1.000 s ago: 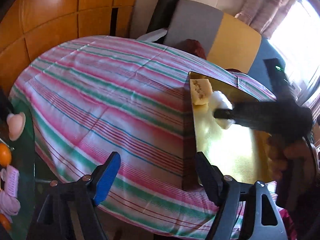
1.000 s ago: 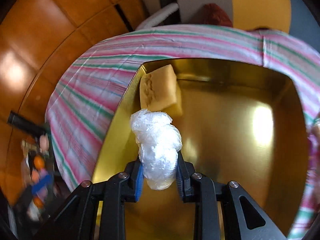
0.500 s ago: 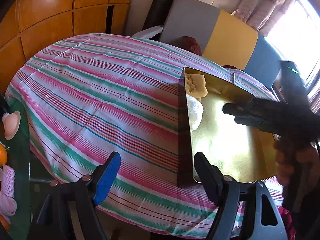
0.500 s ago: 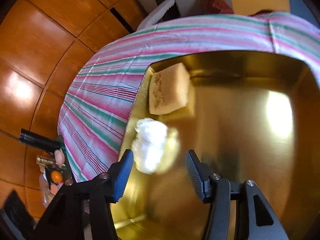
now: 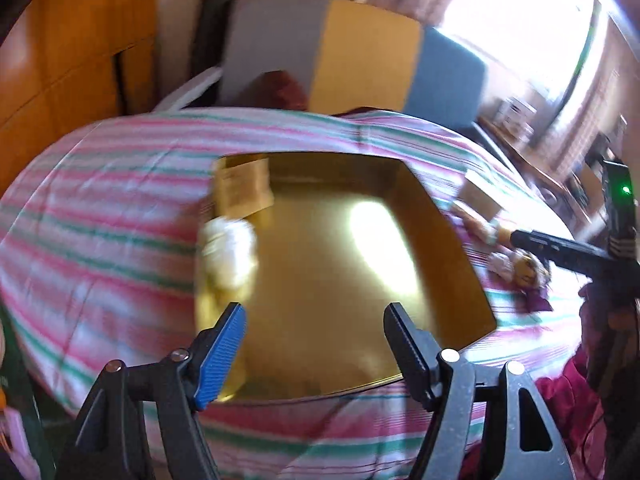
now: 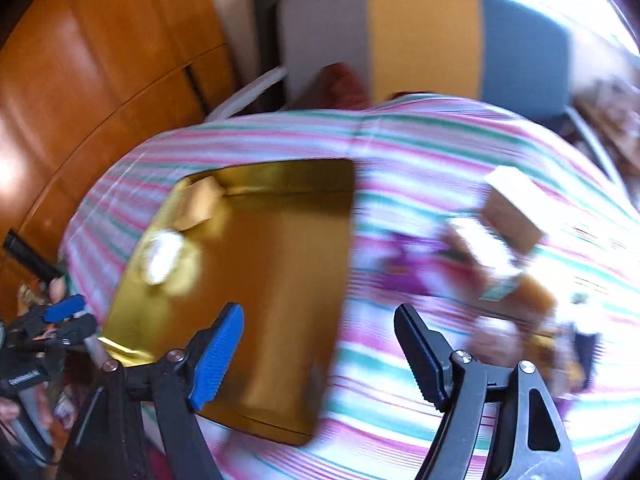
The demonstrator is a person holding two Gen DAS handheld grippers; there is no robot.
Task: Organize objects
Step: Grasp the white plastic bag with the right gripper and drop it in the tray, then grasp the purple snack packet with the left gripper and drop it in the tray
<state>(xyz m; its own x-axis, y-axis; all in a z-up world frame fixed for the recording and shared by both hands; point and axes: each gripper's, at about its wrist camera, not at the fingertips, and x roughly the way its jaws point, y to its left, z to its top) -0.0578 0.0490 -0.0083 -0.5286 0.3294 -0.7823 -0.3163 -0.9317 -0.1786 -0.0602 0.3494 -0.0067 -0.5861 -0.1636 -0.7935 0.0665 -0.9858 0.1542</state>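
A shiny gold tray lies on the striped tablecloth. In its left part rest a white plastic-wrapped bundle and, behind it, a pale yellow block. My left gripper hovers over the tray's near edge, its jaws closing with nothing between them. My right gripper hangs above the tray's right rim, its jaws opening and empty, well away from the bundle. In the left wrist view the right gripper reaches over a blurred pile of small items.
Right of the tray lie a tan box, a purple packet and other blurred items. A grey, yellow and blue chair back stands behind the table. Wooden panels fill the left. The left gripper shows at the left edge.
The right gripper opened, left the white bundle in the tray and pulled away to the right toward the pile. The left gripper swung right, from the cloth to over the tray.
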